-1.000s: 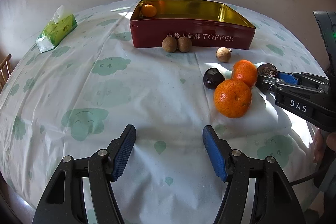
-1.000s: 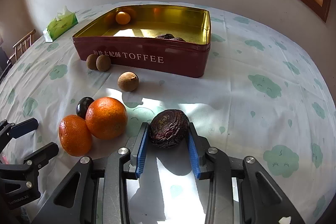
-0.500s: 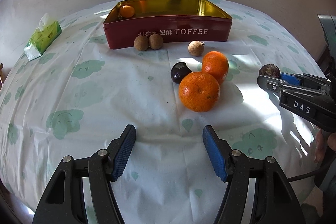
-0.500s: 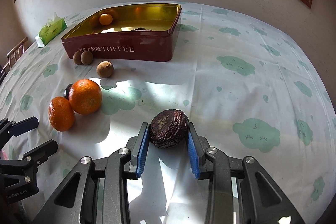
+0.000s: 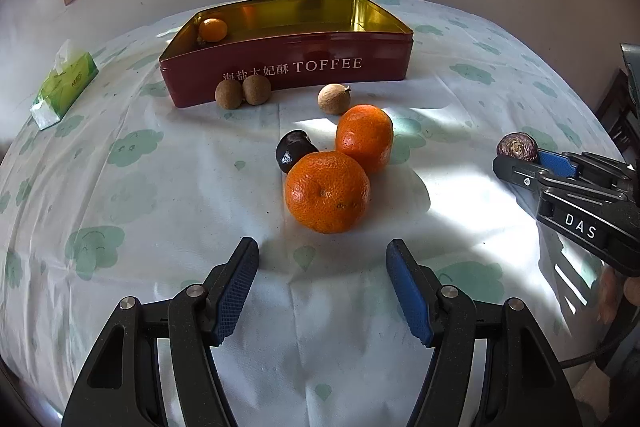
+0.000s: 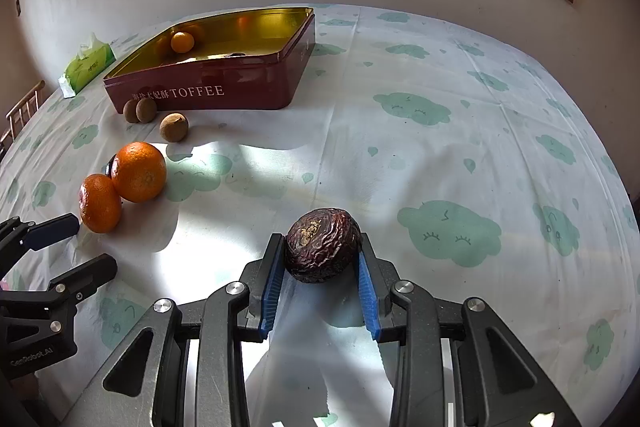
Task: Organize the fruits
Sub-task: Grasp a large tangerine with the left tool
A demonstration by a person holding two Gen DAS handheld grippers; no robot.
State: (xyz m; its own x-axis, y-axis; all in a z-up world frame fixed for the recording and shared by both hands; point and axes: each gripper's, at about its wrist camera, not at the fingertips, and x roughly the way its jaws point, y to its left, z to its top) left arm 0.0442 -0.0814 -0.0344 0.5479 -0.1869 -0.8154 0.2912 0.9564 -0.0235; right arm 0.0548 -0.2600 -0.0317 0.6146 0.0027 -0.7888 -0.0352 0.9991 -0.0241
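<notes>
Clamping a wrinkled dark passion fruit (image 6: 323, 245), the right gripper (image 6: 320, 267) faced two dimpled oranges (image 5: 327, 191) and three round brown longans (image 5: 334, 99) while left gripper (image 5: 322, 281) fingers stood apart.

A glossy metal tin (image 5: 288, 67), gold inside, is seen on matt, creased cloth (image 5: 160, 195). Wrinkled, dull skin is shown by the dark fruit (image 6: 322, 245); pitted, shiny peel by the oranges (image 5: 326, 191).

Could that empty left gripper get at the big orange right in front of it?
Probably yes. The left gripper stands open and empty, and only bare tablecloth lies between it and the nearest orange; whether its jaws are wide enough is hard to tell.
</notes>
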